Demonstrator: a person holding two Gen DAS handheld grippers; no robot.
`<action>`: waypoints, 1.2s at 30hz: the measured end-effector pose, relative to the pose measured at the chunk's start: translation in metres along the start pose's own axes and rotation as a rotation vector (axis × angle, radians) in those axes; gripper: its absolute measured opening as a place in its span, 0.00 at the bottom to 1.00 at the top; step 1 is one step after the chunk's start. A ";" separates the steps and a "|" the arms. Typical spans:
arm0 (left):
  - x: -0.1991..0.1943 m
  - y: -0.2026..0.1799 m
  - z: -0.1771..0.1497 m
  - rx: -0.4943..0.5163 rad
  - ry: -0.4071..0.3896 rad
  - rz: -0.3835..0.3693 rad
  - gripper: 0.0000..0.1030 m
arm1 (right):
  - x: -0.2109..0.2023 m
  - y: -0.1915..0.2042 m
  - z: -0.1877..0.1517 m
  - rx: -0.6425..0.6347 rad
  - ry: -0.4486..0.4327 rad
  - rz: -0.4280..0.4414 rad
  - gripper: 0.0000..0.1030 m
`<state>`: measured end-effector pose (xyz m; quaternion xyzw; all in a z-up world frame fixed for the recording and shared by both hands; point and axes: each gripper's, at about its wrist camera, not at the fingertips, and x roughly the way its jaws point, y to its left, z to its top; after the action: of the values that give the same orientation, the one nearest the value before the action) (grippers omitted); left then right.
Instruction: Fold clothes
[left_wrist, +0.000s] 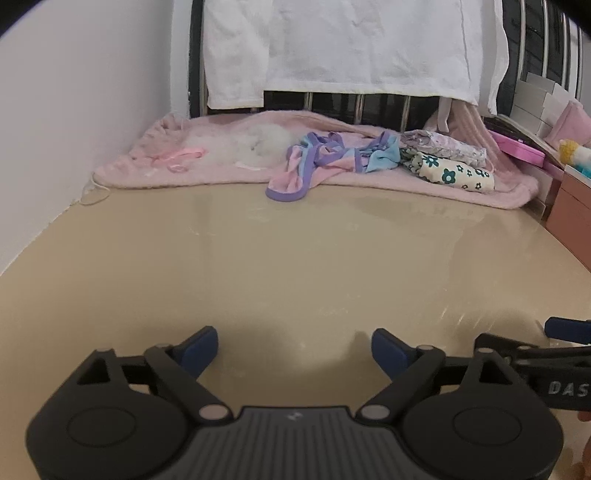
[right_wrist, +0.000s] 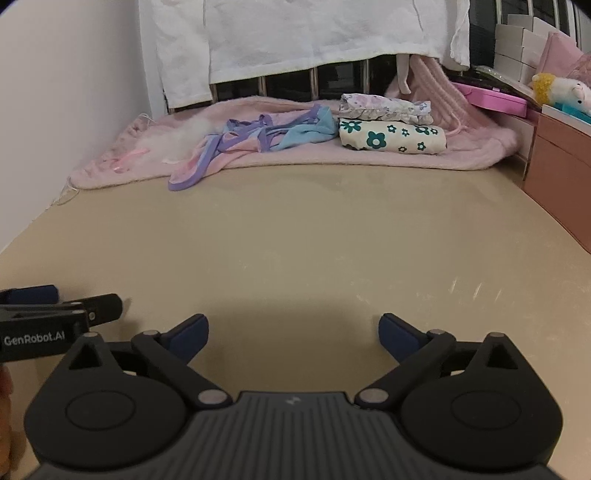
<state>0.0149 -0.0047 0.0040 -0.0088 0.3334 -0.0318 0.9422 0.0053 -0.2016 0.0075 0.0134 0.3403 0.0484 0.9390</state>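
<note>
A crumpled garment in pink, blue and purple (left_wrist: 325, 162) lies unfolded at the far side of the beige table (left_wrist: 295, 266), partly on a pink blanket (left_wrist: 155, 166); it also shows in the right wrist view (right_wrist: 251, 144). To its right are two folded pieces, a cream one with green flowers (right_wrist: 391, 137) under a lilac floral one (right_wrist: 384, 106). My left gripper (left_wrist: 294, 350) is open and empty over the near table. My right gripper (right_wrist: 293, 334) is open and empty beside it. Both are far from the clothes.
A white wall (left_wrist: 74, 110) runs along the left. White cloth (left_wrist: 369, 48) hangs over a dark railing at the back. A brown cabinet (right_wrist: 561, 166) with a pink box (right_wrist: 495, 99) and a plush toy (right_wrist: 565, 90) stands at the right.
</note>
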 end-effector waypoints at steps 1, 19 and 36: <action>0.002 -0.001 0.001 0.006 0.009 0.005 1.00 | 0.002 0.002 0.001 -0.012 0.006 -0.011 0.99; 0.004 -0.007 0.001 0.015 0.025 0.059 1.00 | 0.011 0.005 0.007 -0.027 0.014 -0.037 1.00; 0.005 -0.009 0.003 -0.002 0.025 0.078 1.00 | 0.011 0.006 0.006 -0.019 0.012 -0.044 1.00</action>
<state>0.0202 -0.0136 0.0038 0.0036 0.3455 0.0054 0.9384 0.0173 -0.1946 0.0055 -0.0031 0.3455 0.0308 0.9379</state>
